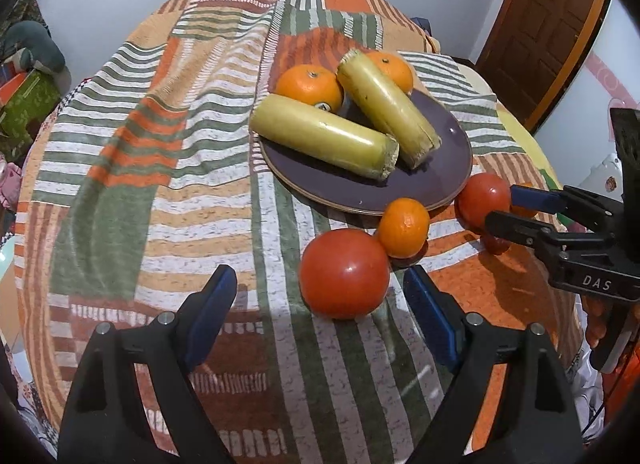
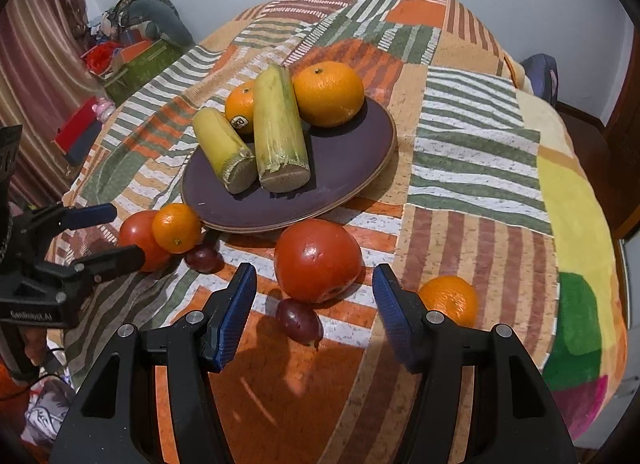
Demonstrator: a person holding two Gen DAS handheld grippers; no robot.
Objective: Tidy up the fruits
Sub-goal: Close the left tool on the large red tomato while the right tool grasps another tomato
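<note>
Fruits sit on and around a dark purple plate (image 1: 420,184) on my desk (image 1: 160,184), which is covered by a nubby patchwork cloth in orange, green and white stripes. On the plate lie two pale yellow-green cane cylinders (image 2: 280,124) with fibrous cut ends, and two dimpled oranges (image 2: 328,94) at the far rim. My left view shows the left hand-held gripper (image 1: 320,304) released, blue ribbed pads wide apart, a glossy red tomato (image 1: 344,272) on the cloth ahead between them, untouched, with a small mandarin (image 1: 404,227) touching it just beyond. At that view's right edge the right hand-held gripper (image 1: 508,208) reaches toward a second tomato (image 1: 482,196). My right view shows what the left cannot: another mandarin (image 2: 450,300) beside the right finger, and two small dark red, smooth fruits (image 2: 300,320) on the cloth. There the right hand-held gripper (image 2: 316,304) is also unclenched, the second tomato (image 2: 316,260) ahead between its pads, not gripped.
</note>
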